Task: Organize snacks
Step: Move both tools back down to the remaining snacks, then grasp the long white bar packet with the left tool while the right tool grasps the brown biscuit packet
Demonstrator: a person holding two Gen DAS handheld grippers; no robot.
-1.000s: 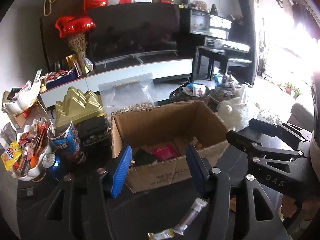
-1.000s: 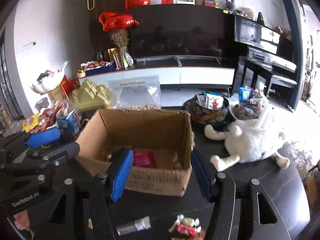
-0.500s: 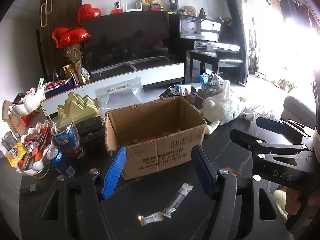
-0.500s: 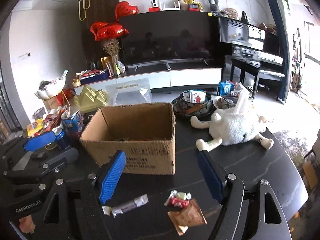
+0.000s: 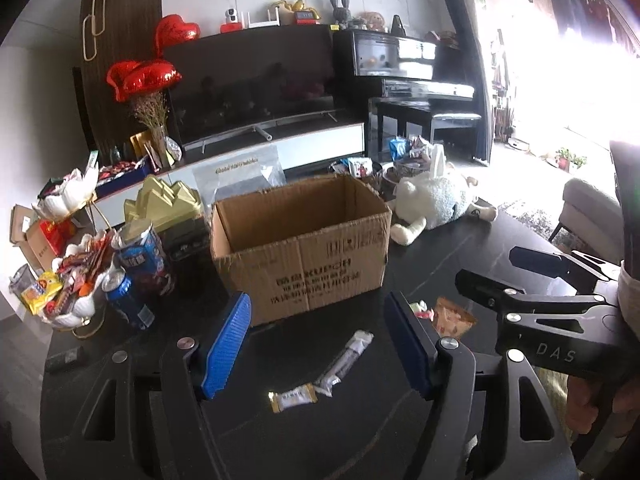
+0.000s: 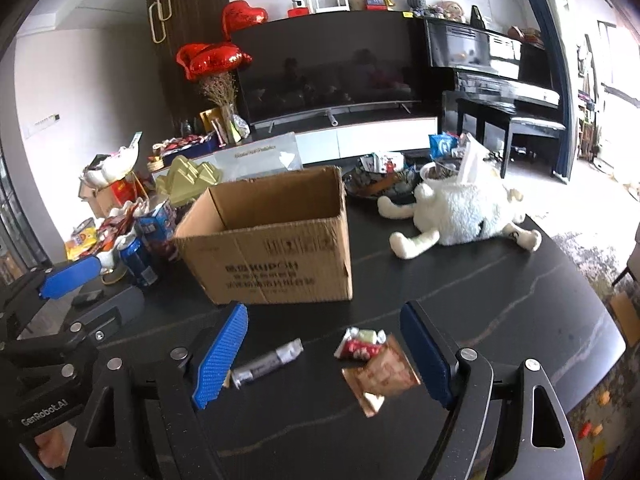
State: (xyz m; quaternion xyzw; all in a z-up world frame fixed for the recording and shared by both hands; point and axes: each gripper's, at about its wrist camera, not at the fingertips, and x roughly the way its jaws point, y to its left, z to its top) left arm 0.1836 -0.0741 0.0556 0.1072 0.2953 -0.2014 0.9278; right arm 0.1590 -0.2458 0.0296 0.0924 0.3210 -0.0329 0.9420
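From the left wrist view, the left claw [image 5: 318, 348] is spread with nothing in it, hanging over a silver stick sachet [image 5: 347, 356] and a little gold-ended bar [image 5: 293, 396] lying flat on the dark counter [image 5: 452, 256], just in front of the cardboard box [image 5: 304, 256]. Both look featherlight and crinkly, so I'd pinch across the middle; the foil is probably slippery. From the right wrist view, the right claw [image 6: 324, 354] is still widening, empty, above a red-and-white candy wrapper [image 6: 358, 345] touching a copper foil pouch [image 6: 380, 376]. The counter is glossy and hard, and the living room behind is pretty cluttered, with a plush sheep [image 6: 460, 212] nearby.
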